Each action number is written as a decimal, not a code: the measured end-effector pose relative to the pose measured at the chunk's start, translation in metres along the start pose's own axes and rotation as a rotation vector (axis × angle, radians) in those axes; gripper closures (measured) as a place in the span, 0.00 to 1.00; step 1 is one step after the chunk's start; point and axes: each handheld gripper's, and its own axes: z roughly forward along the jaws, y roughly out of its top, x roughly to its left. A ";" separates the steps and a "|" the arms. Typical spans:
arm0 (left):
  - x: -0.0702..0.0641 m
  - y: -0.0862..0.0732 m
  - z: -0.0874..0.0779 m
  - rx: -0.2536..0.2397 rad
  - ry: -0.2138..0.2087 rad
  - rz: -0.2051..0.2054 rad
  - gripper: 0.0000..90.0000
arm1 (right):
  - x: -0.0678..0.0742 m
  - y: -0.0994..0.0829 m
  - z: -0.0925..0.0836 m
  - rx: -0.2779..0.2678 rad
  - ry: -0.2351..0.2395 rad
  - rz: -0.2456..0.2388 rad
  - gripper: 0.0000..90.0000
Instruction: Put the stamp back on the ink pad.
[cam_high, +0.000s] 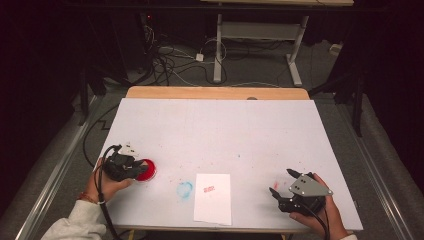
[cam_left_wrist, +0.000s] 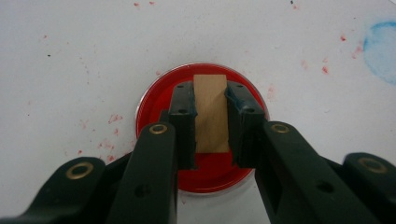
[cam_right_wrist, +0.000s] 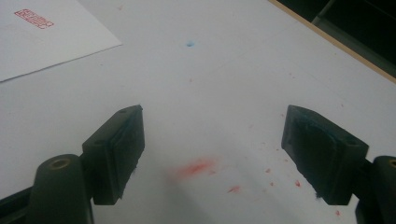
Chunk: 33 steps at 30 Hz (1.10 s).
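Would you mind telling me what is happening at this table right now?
A person is stamping paper. The left gripper is shut on a wooden stamp, held over the round red ink pad near the table's left edge. The right gripper rests with open jaws and nothing between them. A white sheet nearby already bears a red stamp mark.

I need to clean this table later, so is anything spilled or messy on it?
Yes. Red ink specks are spattered on the white table around the red ink pad, where the left tongs hold a wooden stamp. A smudged blue ring sits left of the paper.
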 end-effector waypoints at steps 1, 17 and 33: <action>0.000 0.000 0.000 0.003 0.001 0.002 0.81 | 0.000 0.000 0.000 0.000 0.000 -0.001 0.24; -0.002 0.002 -0.009 -0.071 0.044 -0.022 0.71 | 0.001 0.000 -0.001 -0.004 0.001 -0.004 0.24; -0.015 0.007 -0.017 -0.238 0.146 0.024 0.53 | 0.001 0.000 0.000 -0.004 0.004 -0.004 0.24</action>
